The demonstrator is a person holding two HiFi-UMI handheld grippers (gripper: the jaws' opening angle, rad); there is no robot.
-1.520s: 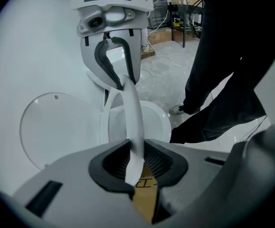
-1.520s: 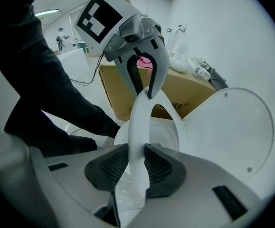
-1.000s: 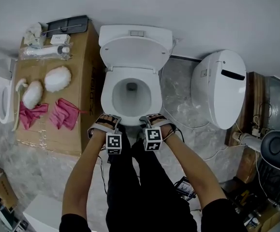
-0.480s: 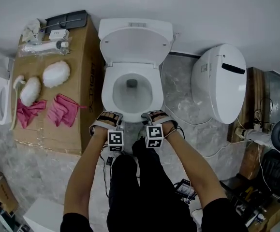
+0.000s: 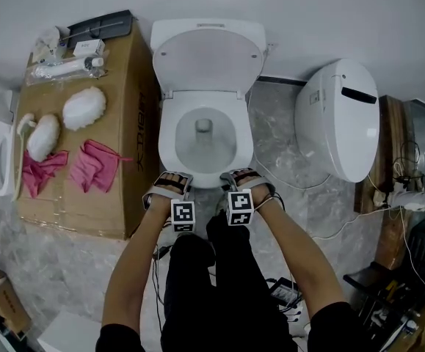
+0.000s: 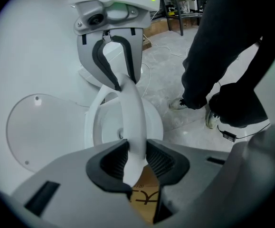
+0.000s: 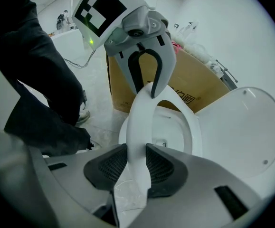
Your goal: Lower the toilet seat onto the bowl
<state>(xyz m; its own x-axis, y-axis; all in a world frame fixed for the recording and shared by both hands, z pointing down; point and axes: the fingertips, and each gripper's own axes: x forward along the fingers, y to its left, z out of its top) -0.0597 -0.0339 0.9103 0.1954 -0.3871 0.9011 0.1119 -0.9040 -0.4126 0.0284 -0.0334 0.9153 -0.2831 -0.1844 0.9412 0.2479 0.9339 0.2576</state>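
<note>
We stand in a small room with a pale wall (image 5: 329, 13) and a grey marbled floor (image 5: 278, 152). Left of the toilet, a cardboard box (image 5: 124, 116) serves as the surface. On it lie two pink cloths (image 5: 93, 169) and two white fluffy pads (image 5: 84, 113), with a few white items at its far end. To the right, a second white toilet (image 5: 340, 127) rests on the floor, with cables near it. Our dark trousers (image 5: 197, 284) fill the lower middle of the head view. The lid (image 5: 208, 59) stands up against the tank. The toilet seat (image 6: 132, 113) is low over the bowl (image 5: 197, 152), its front edge nearest us. We cannot tell whether it already rests on the rim. The left gripper (image 6: 136, 162) has the seat's front edge between its jaws. The jaws stand fairly wide and have just been opening, yet both ribbed pads lie against the white plastic. The right gripper (image 7: 136, 167) holds the same edge just beside it. Its jaws are equally spread and have also just been opening, with the seat pinched between the pads.
</note>
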